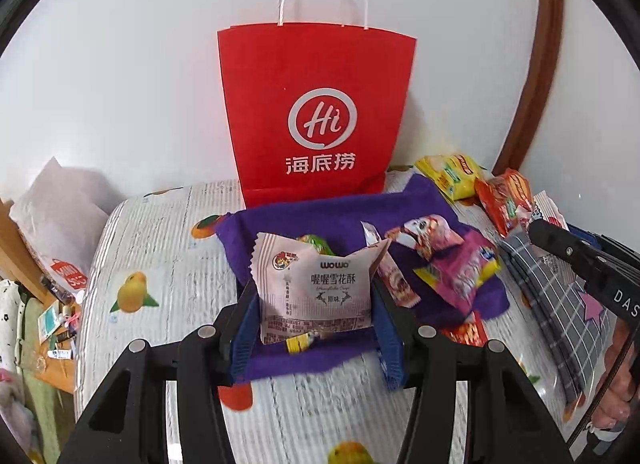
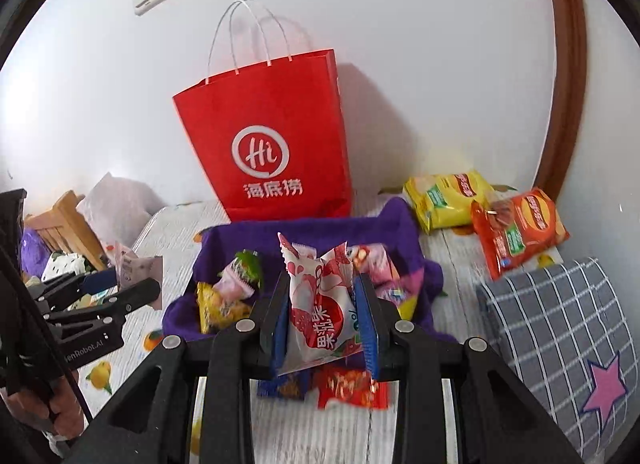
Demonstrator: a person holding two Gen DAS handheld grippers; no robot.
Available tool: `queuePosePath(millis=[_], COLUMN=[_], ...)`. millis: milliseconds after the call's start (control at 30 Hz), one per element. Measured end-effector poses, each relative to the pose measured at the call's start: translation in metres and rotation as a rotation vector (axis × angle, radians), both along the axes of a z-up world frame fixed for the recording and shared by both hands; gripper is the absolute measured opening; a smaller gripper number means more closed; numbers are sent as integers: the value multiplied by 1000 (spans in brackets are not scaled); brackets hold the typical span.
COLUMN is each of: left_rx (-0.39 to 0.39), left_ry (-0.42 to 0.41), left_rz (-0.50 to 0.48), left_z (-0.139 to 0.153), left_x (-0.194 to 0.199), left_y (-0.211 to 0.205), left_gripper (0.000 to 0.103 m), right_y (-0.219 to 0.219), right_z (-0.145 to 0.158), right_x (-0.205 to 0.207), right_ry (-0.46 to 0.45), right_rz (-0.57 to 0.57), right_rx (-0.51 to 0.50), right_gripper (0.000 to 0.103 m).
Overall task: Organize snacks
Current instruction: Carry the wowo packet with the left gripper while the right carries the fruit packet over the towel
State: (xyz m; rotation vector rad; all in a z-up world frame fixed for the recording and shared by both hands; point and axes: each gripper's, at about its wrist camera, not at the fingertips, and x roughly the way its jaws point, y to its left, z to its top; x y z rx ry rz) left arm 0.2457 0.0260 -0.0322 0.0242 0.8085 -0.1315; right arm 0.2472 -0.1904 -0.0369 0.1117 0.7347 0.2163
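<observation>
A pale pink snowflake-crisp packet (image 1: 316,288) is clamped between the blue pads of the left hand-held gripper (image 1: 316,304), held just above the purple cloth (image 1: 320,216) on the counter (image 1: 168,264). A white-and-red jelly packet (image 2: 320,304) is pinched upright by the right hand-held gripper (image 2: 326,308). More snacks are scattered on the cloth, with the red paper bag (image 1: 316,112) stood behind against the wall and yellow and orange chip bags (image 2: 452,196) off to the right.
</observation>
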Motion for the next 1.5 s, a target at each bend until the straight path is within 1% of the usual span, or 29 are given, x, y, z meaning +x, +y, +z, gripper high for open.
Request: queuePosePath(millis=[167,333,600,767,867,967,1033,1133,1200,1400,1500], left_rx=[5,0,-19,13,0,-29,-20,-16,-13,-8,-1], left_ry=[12,31,51,41,38,50,77,61,60,75,78], left_rz=[1,19,44,54,56,51,48,42,40,46,31], left_z=[-12,-27,-43,-52,-57,-66,-71,-69,-70,-78,-81], left_x=[25,49,74,85,88,91,96,95,95,99,98], left_y=[-4,1,12,13,16,20,19,20,19,16,9], left_gripper=[51,51,51,51,51,51,52,52,52,52,52], right_y=[6,12,33,39,42,39,37,35,36,41,43], right_z=[-9,-19,-35,-50,-56,-60,-62,-64,-66,-69,-70], right_x=[29,55,94,102,105,106,108,109,110,109,109], right_ry=[11,19,18,37,48,58,65,71,75,84,93], right_rz=[-5,13,50,54,61,59,53,49,60,74,89], right_rx=[-4,-8,-13,-5,-33,-35,-29,-27,-46,-62,-70], right_gripper=[31,31,31,31,31,31,31,31,31,32,32])
